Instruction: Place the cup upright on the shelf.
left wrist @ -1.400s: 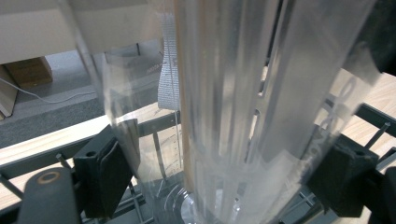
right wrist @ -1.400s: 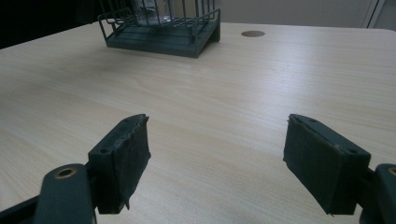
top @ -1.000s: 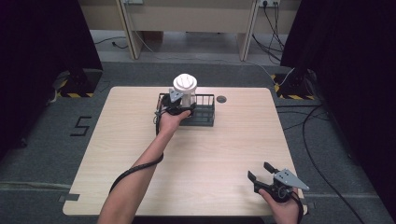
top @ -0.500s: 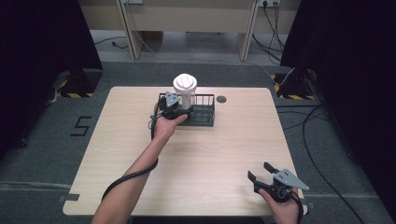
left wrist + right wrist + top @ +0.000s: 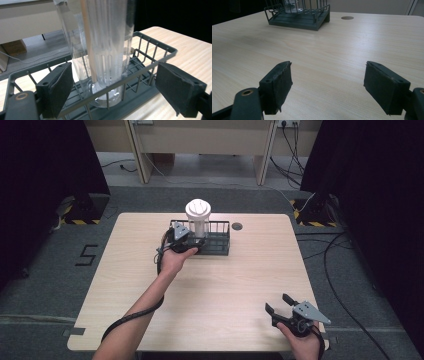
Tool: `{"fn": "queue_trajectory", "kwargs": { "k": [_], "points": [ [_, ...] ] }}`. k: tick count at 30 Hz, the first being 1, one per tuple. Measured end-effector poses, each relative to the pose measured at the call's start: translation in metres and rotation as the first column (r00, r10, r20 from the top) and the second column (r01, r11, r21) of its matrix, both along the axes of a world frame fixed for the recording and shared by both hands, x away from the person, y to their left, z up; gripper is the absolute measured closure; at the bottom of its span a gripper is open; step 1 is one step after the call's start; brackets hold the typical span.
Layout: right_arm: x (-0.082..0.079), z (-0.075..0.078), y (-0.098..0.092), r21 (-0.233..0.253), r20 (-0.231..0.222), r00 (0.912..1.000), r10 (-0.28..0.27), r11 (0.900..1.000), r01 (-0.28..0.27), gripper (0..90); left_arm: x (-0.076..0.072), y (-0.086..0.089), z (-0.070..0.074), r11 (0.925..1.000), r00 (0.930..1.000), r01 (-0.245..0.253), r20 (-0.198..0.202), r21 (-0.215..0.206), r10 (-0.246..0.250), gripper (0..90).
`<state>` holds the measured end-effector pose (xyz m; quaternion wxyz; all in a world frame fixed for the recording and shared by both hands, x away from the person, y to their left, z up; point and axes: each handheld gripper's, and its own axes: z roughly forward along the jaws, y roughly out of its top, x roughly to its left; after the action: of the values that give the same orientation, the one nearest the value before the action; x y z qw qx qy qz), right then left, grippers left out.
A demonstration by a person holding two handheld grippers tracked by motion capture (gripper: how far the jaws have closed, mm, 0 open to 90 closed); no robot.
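A pale wood counter point(image 5: 220, 290) stands on grey floor point(image 5: 350, 270). The left claw point(image 5: 192, 245), spread, flanks what looks like a clear container point(image 5: 105, 50) inside the wire basket point(image 5: 220, 245); the right claw point(image 5: 280, 312) hovers spread, empty.

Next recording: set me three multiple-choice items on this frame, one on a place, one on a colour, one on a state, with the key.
1. Where does the clear container stand?
A. in the wire basket
B. on the bare table
C. on the floor

2. What colour is the container's lid?
A. red
B. white
C. black

3. How are the right gripper jaws set?
A. shut on a cup
B. shut on nothing
C. open, holding nothing

Key: 1 A, its base sits inside the rails in the left gripper view. 2 B, the high view shows a white top. 3 C, bare table lies between the parted pads.
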<state>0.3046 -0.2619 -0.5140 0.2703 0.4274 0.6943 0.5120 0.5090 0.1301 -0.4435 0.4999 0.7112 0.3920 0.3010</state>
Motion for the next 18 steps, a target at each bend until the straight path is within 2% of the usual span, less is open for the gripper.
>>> {"fn": "queue_trajectory", "kwargs": {
  "k": [18],
  "points": [
    [0.0,0.0,0.001,-0.005,0.0,1.0,-0.003,1.0,0.003,23.0,-0.036,0.022,0.003,0.9998,0.9994,0.017,0.031,0.006,-0.017,14.4]
  ]
}}
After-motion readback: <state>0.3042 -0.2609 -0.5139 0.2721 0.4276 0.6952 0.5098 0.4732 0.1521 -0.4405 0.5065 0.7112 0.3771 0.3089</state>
